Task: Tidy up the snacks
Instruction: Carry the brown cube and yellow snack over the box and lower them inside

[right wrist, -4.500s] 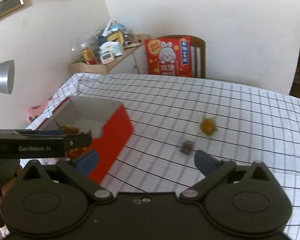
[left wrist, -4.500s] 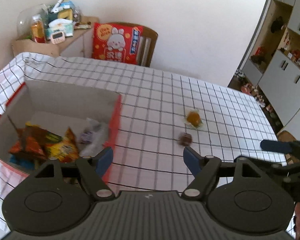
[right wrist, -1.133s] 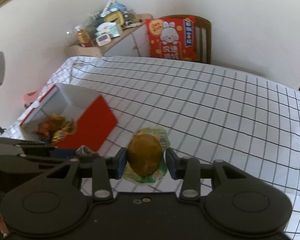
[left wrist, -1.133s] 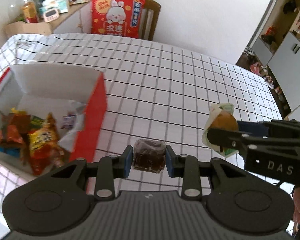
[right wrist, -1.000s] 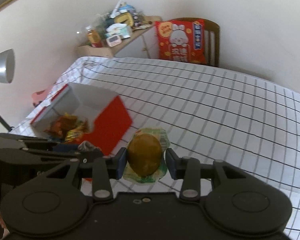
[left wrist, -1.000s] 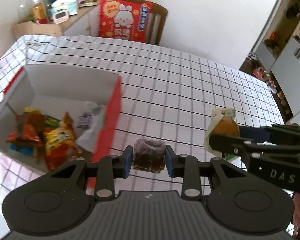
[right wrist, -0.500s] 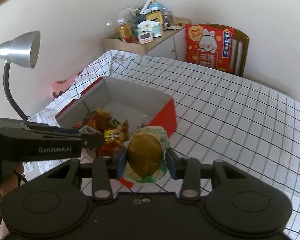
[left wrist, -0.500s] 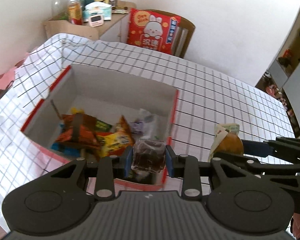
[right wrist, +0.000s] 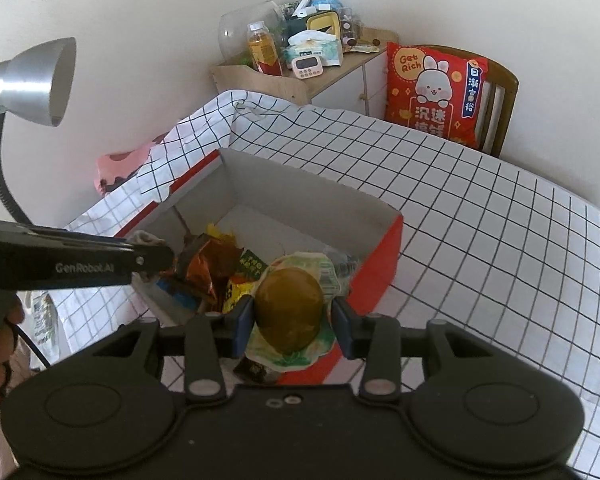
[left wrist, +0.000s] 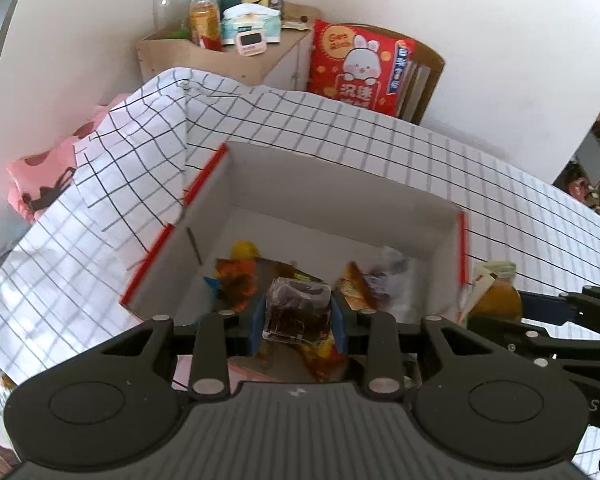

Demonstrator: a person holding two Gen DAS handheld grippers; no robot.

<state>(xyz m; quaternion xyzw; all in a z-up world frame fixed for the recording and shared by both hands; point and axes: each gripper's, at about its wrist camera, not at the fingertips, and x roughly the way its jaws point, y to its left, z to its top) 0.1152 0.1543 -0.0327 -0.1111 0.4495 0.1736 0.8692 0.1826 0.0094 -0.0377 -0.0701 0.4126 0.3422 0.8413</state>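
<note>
A red box with a white inside (left wrist: 332, 184) (right wrist: 300, 184) stands on the checked tablecloth and holds several snack packets (left wrist: 236, 280) (right wrist: 212, 268). My left gripper (left wrist: 298, 318) is shut on a dark brown wrapped cube snack (left wrist: 296, 312) and holds it above the box's near part. My right gripper (right wrist: 292, 320) is shut on a round brown snack in a green-white wrapper (right wrist: 290, 308), over the box's near right corner. That snack also shows in the left wrist view (left wrist: 496, 300), at the box's right wall.
A checked tablecloth (right wrist: 500, 220) covers the table. A wooden side cabinet (right wrist: 300, 76) with bottles and a timer stands behind it. A chair with a red rabbit cushion (right wrist: 436, 92) is at the far edge. A silver lamp (right wrist: 28, 80) hangs at the left.
Both grippers have moved left with their snacks, from beside the box to over its open top. Both stay shut on their snacks.
</note>
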